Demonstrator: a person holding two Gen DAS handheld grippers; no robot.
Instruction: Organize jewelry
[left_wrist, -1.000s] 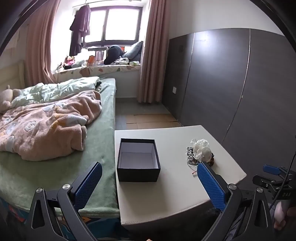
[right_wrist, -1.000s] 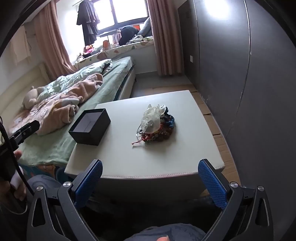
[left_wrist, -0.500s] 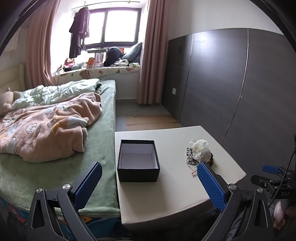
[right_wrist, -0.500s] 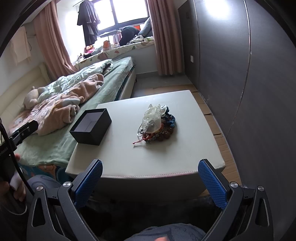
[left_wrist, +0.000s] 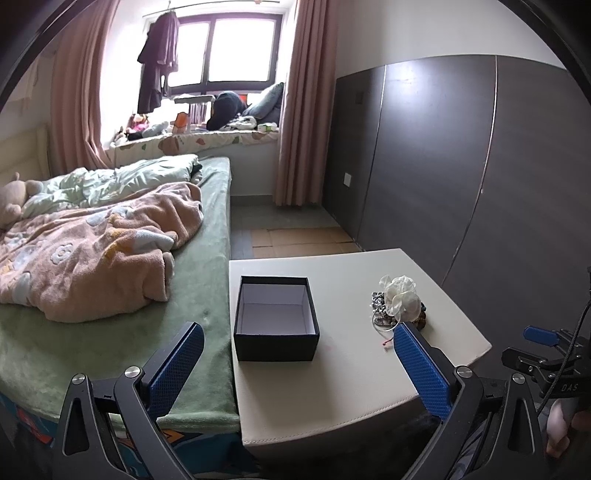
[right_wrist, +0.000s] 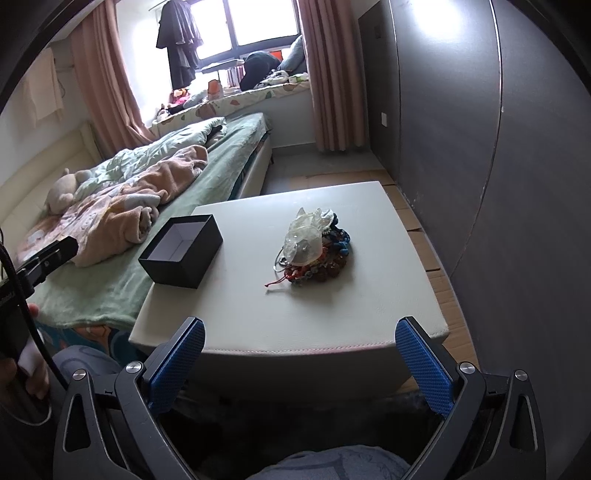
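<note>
A black box (left_wrist: 275, 317) sits lid-off at centre frame on the white tabletop (left_wrist: 343, 373), its pale inside bare. The jewelry pile (right_wrist: 316, 253) (beads, cords, a white flower piece) lies right of it, apart. Left tongs (left_wrist: 295, 369) and right tongs (right_wrist: 299, 363) gape wide, holding nothing.

Open empty black box (right_wrist: 181, 256) sits apart from heaped jewelry (right_wrist: 314, 254).
</note>
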